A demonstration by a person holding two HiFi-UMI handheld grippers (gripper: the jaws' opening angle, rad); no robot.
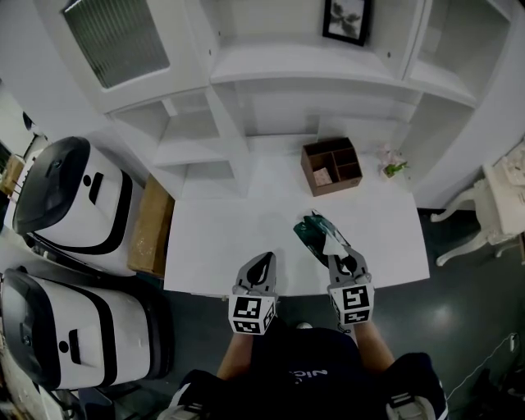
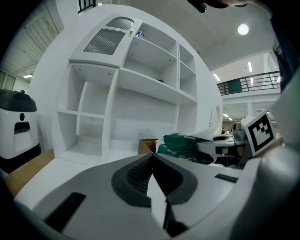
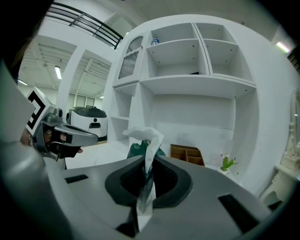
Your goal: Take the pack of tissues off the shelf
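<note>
Right gripper has its jaws pressed together on a white tissue sheet, which sticks up crumpled above the tips. In the head view this gripper sits at lower centre-right, over the near edge of the white worktop.

The green pack of tissues is off the shelf unit. It lies just beyond the right gripper's tips, over the worktop, with the sheet leading from its top into the jaws. Whether the pack rests on the surface or hangs slightly above it cannot be told. In the right gripper view only a bit of the green pack shows behind the sheet.

Left gripper is fully closed with nothing between its jaws. In the head view it is at lower centre, just beside the right one and apart from the pack.

A brown divided box stands farther back on the worktop, with a small plant to its right. A framed picture leans on an upper shelf.
</note>
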